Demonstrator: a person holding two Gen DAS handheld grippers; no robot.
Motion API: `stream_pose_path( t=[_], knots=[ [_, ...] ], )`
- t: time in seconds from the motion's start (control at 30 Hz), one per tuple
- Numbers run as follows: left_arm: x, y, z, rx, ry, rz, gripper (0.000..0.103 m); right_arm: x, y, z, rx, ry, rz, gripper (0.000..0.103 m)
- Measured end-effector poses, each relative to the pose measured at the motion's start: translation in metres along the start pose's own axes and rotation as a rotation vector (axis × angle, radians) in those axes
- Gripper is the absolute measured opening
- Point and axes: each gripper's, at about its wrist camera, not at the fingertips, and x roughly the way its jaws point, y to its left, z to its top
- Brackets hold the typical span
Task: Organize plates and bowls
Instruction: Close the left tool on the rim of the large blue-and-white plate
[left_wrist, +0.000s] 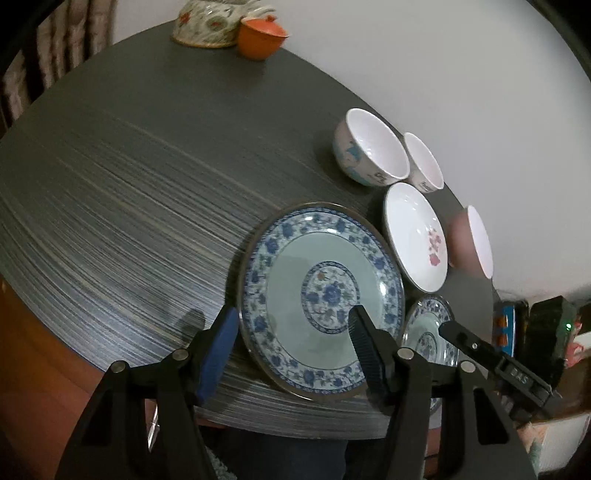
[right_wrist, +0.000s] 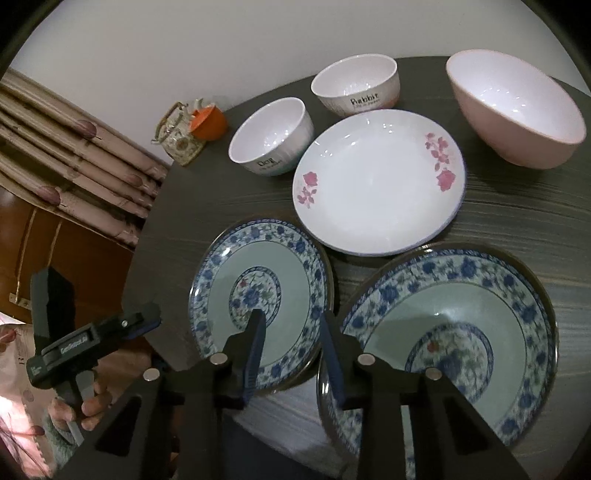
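Note:
Two blue floral plates lie on the dark round table (right_wrist: 517, 221). In the left wrist view my left gripper (left_wrist: 293, 325) is open, its fingers astride the near left rim of one blue plate (left_wrist: 321, 295); the other blue plate (left_wrist: 428, 332) is to its right. In the right wrist view my right gripper (right_wrist: 291, 328) is open, over the gap between the smaller-looking blue plate (right_wrist: 262, 310) and the nearer blue plate (right_wrist: 454, 332). Behind lie a white rose plate (right_wrist: 376, 181), a "Dog" bowl (right_wrist: 269, 136), a "Rabbit" bowl (right_wrist: 354, 85) and a pink bowl (right_wrist: 513, 107).
A floral teapot (right_wrist: 177, 136) and an orange cup (right_wrist: 208, 122) stand at the table's far edge. A white wall is behind the table and a curtain (right_wrist: 74, 155) to the left. The other gripper (right_wrist: 85, 343) shows at the table's left edge.

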Motion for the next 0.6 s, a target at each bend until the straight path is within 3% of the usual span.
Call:
stream_pose_path(
  t=[0.6],
  knots=[
    [0.025, 0.022, 0.002, -0.045, 0.067, 0.023, 0.049, 0.051, -0.008, 0.028, -0.022, 0.086, -0.055, 0.031]
  ],
)
